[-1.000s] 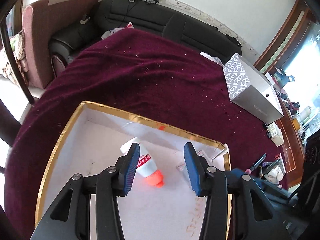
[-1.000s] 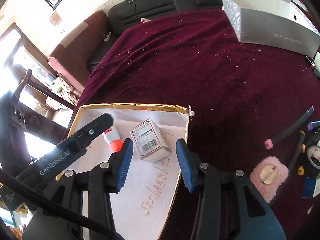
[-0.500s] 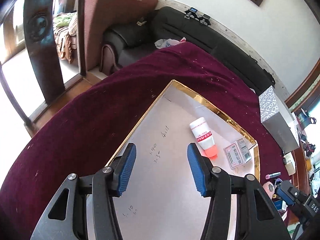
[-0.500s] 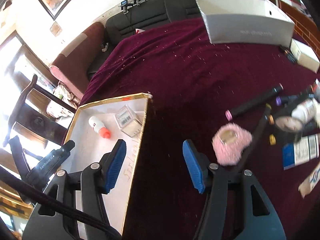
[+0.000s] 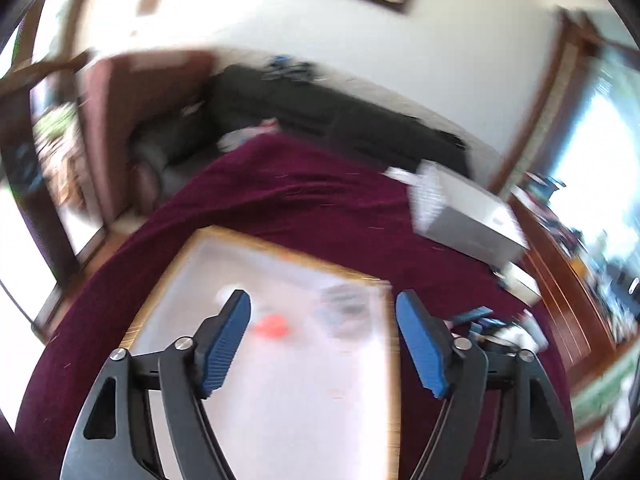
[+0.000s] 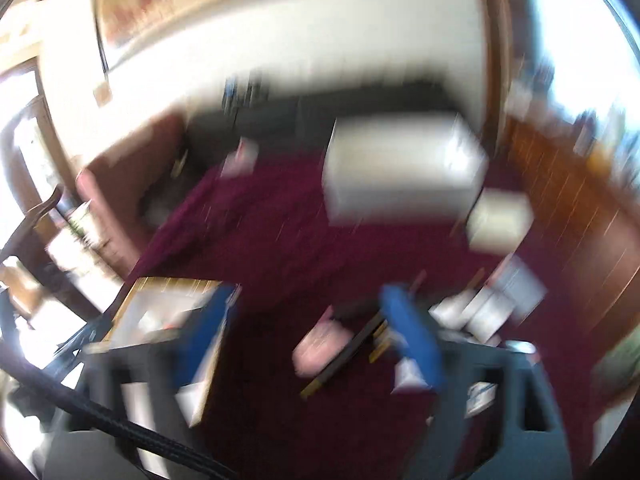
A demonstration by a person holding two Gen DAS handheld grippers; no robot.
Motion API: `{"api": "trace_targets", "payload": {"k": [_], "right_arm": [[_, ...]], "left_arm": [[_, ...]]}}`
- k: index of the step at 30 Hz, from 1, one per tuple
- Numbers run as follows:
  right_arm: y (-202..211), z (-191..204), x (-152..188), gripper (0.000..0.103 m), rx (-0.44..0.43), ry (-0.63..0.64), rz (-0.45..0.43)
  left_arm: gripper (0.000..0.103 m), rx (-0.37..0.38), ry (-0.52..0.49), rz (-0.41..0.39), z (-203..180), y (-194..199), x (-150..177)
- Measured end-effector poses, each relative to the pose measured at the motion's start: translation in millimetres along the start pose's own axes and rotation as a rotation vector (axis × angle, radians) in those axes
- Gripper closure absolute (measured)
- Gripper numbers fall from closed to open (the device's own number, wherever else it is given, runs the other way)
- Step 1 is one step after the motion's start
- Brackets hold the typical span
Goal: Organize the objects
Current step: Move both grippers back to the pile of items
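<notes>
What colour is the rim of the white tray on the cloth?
Gold. The tray rim shows best in the left wrist view, against the dark maroon cloth.

A dark red cloth (image 5: 304, 200) covers the table and fills the middle of both wrist views. Behind it stands a black sofa (image 5: 320, 112), with a reddish-brown armchair (image 5: 132, 120) just beside its left end. A framed picture (image 6: 180, 4) hangs on the white wall (image 5: 360, 44) above them; its subject is too blurred to make out. On the far right of the cloth rests a large grey box (image 5: 464, 216), and a smaller pale box (image 6: 500, 220) lies near it, toward the edge. A wooden cabinet (image 6: 568, 208) stands to the right of the table. Bright window light (image 5: 592, 160) washes out the right side.
</notes>
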State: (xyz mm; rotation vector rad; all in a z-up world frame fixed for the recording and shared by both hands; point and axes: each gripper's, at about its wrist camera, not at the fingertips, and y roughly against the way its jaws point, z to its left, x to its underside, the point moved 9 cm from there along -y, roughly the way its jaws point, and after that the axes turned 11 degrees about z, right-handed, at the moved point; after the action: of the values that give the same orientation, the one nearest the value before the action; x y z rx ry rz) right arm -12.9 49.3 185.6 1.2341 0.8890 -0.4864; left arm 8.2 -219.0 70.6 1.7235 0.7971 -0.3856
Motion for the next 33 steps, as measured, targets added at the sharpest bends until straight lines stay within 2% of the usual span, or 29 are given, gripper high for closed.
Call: {"api": "trace_targets", "payload": {"k": [1, 2, 3, 5, 7, 9, 13, 17, 19, 22, 27, 30, 32, 33], "right_arm": [[7, -7, 4, 0.000, -0.007, -0.009, -0.045], [5, -15, 11, 0.000, -0.017, -0.032, -0.031], [-13, -28, 31, 0.000, -0.023, -0.082, 0.076], [-40, -47, 61, 0.000, -0.065, -0.164, 0.194], [-56, -66, 83, 0.000, -0.056, -0.220, 0.243], [-71, -87, 107, 0.000, -0.047, -0.273, 0.277], [-92, -122, 150, 0.000, -0.055, -0.345, 0.339], [-98, -133, 181, 0.000, -0.099, -0.376, 0.379], [-96, -131, 188, 0.000, -0.118, -0.380, 0.382], [-98, -132, 190, 0.000, -0.148, -0.403, 0.386], [-98, -131, 189, 0.000, -0.167, -0.403, 0.381], [-100, -131, 189, 0.000, -0.168, -0.403, 0.380], [-100, -130, 189, 0.000, -0.169, -0.403, 0.379], [-101, -131, 189, 0.000, -0.167, -0.402, 0.379]], "left_arm": [[0.031, 0.029, -0.044, 0.022, -22, -6, 2], [0.031, 0.048, -0.066, 0.048, -35, -12, 5], [0.031, 0.072, -0.084, 0.088, -48, -21, 10], [0.031, 0.159, -0.103, 0.214, -78, -47, 24], [0.031, 0.207, -0.098, 0.302, -96, -68, 37], [0.031, 0.178, -0.108, 0.333, -107, -88, 43], [0.031, 0.072, -0.127, 0.351, -116, -122, 46], [0.031, -0.011, -0.156, 0.324, -121, -140, 49], [0.031, -0.055, -0.173, 0.313, -122, -152, 48], [0.031, -0.081, -0.187, 0.330, -126, -170, 51], [0.031, -0.090, -0.215, 0.328, -141, -189, 53], [0.031, -0.078, -0.237, 0.362, -148, -199, 62], [0.045, -0.077, -0.285, 0.355, -156, -195, 65], [0.066, -0.051, -0.293, 0.365, -160, -193, 67]]}}
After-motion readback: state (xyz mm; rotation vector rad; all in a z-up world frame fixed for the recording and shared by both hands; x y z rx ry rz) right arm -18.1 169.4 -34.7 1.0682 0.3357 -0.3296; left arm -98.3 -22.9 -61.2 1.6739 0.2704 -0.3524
